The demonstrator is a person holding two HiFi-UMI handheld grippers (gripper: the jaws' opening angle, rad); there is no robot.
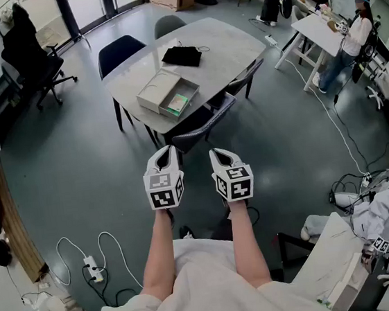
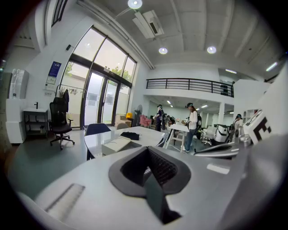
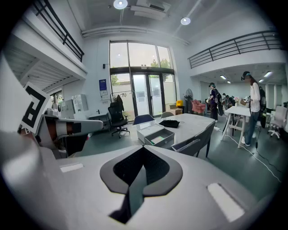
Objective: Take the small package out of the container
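My left gripper [image 1: 165,152] and right gripper [image 1: 217,154] are shut, empty; a grey chair [image 1: 201,121] stands between them and the open container [image 1: 191,87] on the table [image 1: 237,42], green package [image 1: 177,104] inside.

Bare floor [image 1: 71,172] before the table [image 1: 237,42], 1 chair [image 1: 201,126] blocking its near edge, container [image 1: 186,86] open-topped

open office-like lab: meeting table [image 1: 237,42], swivel chair [image 1: 29,51], mezzanine railing [image 2: 189,83], glass doors [image 3: 141,96].
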